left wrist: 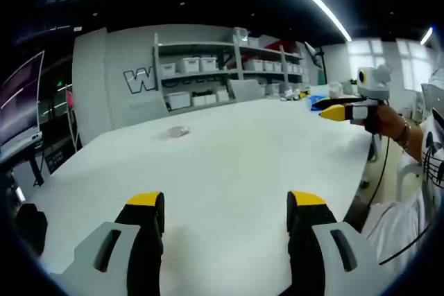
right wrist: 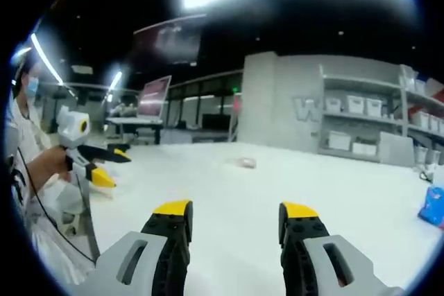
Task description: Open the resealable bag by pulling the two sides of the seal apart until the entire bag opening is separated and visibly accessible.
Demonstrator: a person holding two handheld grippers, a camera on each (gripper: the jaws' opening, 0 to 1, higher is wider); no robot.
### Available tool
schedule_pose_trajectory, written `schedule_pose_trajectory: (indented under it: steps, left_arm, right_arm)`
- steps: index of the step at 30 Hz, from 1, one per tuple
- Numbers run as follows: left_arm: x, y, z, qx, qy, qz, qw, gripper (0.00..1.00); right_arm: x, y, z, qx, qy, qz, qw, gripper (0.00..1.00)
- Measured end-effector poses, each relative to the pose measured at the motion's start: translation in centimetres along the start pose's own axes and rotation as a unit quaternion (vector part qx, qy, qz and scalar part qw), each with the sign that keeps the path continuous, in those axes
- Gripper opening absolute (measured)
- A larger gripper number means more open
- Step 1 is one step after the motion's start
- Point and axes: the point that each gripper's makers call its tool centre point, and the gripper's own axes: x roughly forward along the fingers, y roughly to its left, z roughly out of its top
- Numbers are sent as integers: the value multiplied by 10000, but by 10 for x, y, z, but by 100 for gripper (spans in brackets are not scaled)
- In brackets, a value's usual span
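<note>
A small clear resealable bag (left wrist: pixel 177 132) lies flat on the white table (left wrist: pixel 263 157), far ahead of both grippers; in the right gripper view the bag (right wrist: pixel 244 163) is a pale patch mid-table. My left gripper (left wrist: pixel 225 202) hovers over the near table edge, jaws wide apart and holding nothing. My right gripper (right wrist: pixel 236 209) is likewise open and empty above the table. Each gripper is held in a person's hand off to the side of the other: the right gripper (left wrist: pixel 331 107) at the table's right edge, the left gripper (right wrist: pixel 103 166) at the left. Neither touches the bag.
Grey shelving (left wrist: pixel 229 67) with white bins stands beyond the table's far side. A blue packet (right wrist: pixel 433 206) lies at the table's right end. Small items (left wrist: pixel 295 93) sit near the far right corner. A monitor (left wrist: pixel 17 109) stands at the left.
</note>
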Motion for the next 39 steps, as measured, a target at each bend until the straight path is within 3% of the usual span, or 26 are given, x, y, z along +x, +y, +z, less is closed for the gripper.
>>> schedule_pose_trajectory:
  steps: [31,39]
  left_arm:
    - [0,-3,0,20,18,-49,10000,71]
    - [-2,-3,4,14,-48,-42,10000,71]
  right_arm:
    - [35,10,2,-110,195,256,9994,42]
    - [42,12,14,-113,120,313,9994,41]
